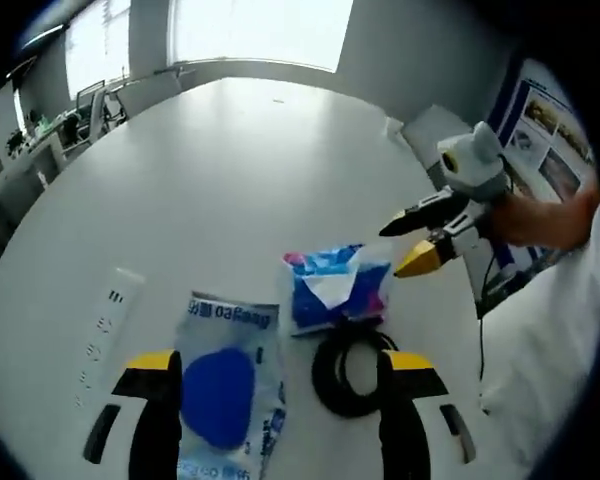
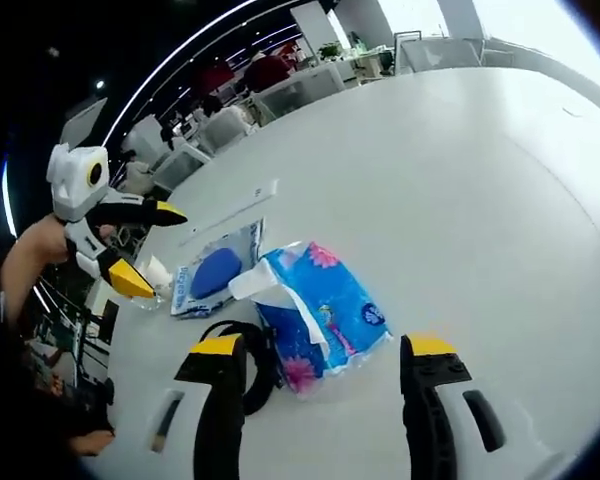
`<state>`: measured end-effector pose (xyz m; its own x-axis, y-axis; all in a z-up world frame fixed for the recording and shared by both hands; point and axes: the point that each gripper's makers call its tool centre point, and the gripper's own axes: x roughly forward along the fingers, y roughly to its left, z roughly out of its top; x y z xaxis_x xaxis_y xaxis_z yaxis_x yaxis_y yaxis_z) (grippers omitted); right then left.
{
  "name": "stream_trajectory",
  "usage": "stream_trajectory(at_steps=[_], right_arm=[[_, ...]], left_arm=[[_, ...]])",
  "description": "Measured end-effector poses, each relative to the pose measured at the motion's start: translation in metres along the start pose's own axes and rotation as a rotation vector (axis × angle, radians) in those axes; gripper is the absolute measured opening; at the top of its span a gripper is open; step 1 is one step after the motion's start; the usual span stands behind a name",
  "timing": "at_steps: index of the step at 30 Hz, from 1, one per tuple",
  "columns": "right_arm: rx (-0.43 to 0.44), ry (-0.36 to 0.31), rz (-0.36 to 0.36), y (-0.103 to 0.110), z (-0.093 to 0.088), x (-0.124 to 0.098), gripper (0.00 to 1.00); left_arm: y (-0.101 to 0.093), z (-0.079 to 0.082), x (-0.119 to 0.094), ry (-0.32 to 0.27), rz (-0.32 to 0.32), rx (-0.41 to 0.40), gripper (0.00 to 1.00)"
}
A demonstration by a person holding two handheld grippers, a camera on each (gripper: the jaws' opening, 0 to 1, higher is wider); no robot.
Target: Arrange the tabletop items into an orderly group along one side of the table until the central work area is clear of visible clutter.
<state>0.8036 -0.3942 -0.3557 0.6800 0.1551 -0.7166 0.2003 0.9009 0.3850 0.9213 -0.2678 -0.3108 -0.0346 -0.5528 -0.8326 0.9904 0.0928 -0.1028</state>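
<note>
On the white round table lie a blue flowered tissue pack, a coiled black cable and a clear bag holding a blue pad. My left gripper is open, its jaws either side of the bag and the cable, above them. The right gripper comes in from the right, open, just right of the tissue pack. In the right gripper view my right gripper stands open over the tissue pack and the cable. Beyond the bag hovers the open left gripper.
A white power strip lies left of the bag and shows again as the power strip. A person's arm holds the right gripper, white clothing at the table's right edge. Office chairs and desks stand beyond the far rim.
</note>
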Motion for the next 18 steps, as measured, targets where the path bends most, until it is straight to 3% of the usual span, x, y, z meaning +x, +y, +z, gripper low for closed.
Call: stream_trajectory(at_steps=[18], right_arm=[[0.008,0.049,-0.001,-0.007,-0.017,0.011,0.55]], left_arm=[[0.001,0.002,0.028,0.036,-0.07,0.0,0.75]])
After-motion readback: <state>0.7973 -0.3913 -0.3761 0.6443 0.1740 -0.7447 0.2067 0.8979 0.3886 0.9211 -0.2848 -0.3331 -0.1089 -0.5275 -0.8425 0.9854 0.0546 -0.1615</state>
